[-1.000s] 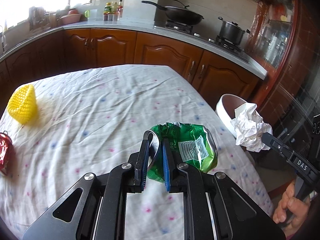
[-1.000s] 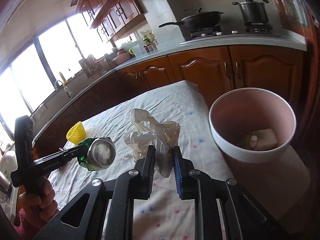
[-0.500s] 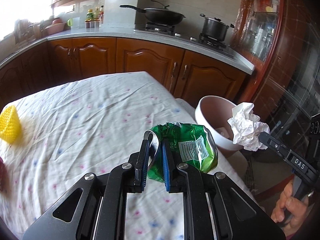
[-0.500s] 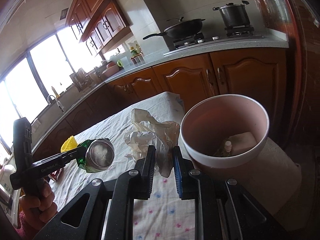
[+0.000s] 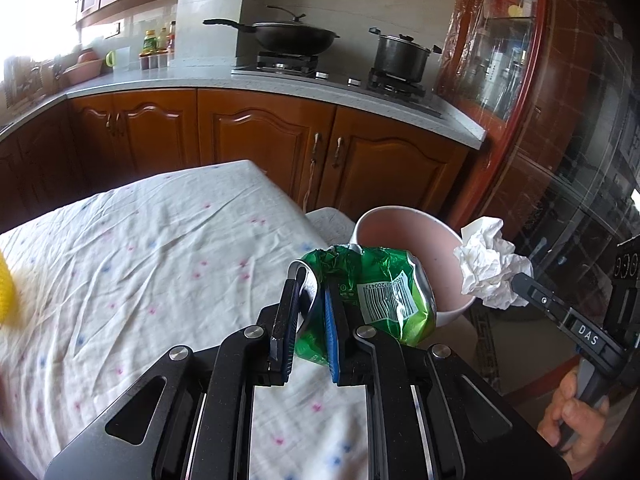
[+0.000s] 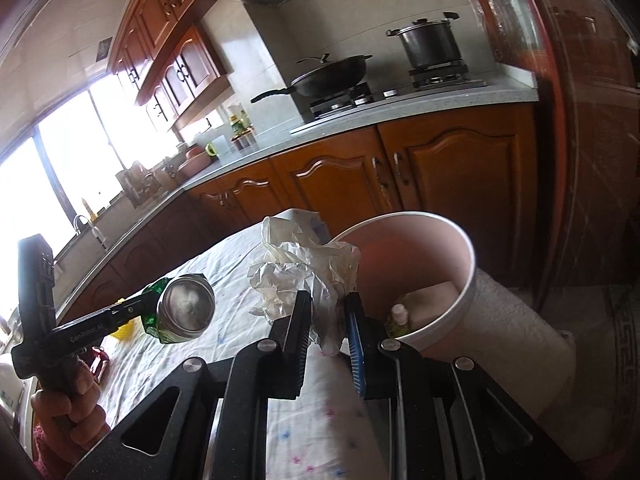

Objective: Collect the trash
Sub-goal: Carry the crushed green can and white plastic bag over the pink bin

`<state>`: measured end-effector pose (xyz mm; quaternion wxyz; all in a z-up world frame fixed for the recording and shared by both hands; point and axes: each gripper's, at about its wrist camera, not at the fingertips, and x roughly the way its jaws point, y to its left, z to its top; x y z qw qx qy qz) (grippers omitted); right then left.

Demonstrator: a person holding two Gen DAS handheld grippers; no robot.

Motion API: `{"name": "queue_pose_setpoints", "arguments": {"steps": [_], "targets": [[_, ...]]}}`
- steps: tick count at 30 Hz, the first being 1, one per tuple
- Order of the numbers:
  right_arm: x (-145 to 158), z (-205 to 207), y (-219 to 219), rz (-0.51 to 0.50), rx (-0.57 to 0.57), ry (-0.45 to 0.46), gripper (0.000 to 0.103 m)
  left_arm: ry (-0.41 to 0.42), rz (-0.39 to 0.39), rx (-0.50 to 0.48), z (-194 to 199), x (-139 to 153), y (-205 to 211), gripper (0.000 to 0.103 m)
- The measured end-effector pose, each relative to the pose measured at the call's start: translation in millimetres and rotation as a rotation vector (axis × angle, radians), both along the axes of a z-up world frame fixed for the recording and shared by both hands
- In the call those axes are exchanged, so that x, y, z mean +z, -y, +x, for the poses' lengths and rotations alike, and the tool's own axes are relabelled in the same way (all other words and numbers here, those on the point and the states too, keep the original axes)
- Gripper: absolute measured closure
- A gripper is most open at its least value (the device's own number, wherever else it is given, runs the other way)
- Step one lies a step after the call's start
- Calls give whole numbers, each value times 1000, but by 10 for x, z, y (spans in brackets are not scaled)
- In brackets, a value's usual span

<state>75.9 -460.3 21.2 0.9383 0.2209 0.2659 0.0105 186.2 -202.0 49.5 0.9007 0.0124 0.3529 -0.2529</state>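
A table [image 5: 168,240] under a wrinkled dotted white cloth bears a yellow object [image 5: 6,296] at its left edge.

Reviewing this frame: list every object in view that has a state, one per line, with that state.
left gripper: shut on the green can
green can: crushed, held in the air near the bin
right gripper: shut on the crumpled paper
crumpled paper: balled up, held beside the bin's rim
pink bin: open-topped, already holding some trash
wok: lidded, on the stove
pot: lidded, on the stove
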Motion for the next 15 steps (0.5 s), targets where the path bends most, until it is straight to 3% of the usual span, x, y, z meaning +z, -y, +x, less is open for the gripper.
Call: {"name": "queue_pose_setpoints", "arguments": {"steps": [15], "targets": [[-66, 31, 185, 7, -46, -21, 85, -19, 12, -43, 157, -30, 329, 92]]}}
